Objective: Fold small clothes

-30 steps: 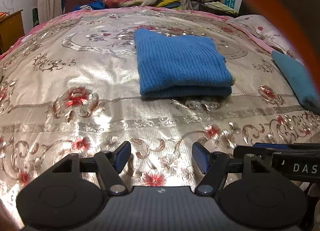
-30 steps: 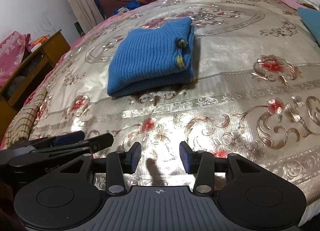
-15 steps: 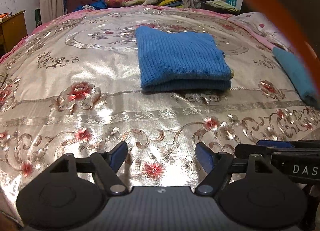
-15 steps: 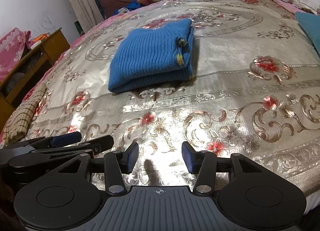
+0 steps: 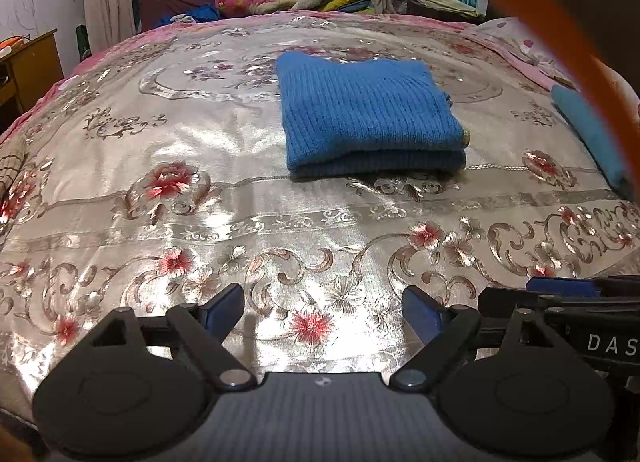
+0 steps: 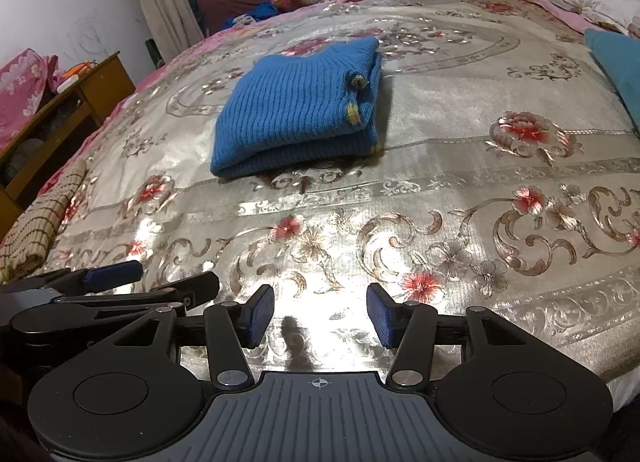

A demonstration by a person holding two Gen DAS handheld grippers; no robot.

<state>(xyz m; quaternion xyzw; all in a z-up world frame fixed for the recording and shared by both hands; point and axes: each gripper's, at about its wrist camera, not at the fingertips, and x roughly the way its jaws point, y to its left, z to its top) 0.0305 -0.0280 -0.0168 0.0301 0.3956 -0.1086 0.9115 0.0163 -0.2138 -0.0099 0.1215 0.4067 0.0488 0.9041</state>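
A floral satin bedspread (image 5: 168,150) fills the ground ahead of both grippers. On it, well ahead of the left gripper (image 5: 322,308) and slightly to its right, lies the blue knitted sweater (image 5: 368,114), already folded into a thick rectangle with its fold edge facing the fingers. From the right gripper (image 6: 320,316) it sits ahead and to the left. A teal cloth (image 6: 618,62) lies far to that gripper's right; a checked cloth (image 6: 38,222) far to its left. Both grippers stand spread and empty, side by side above the bed's near edge. The fold looks finished; to do the next garment well, I would pinch it by two corners and keep the edges matched.
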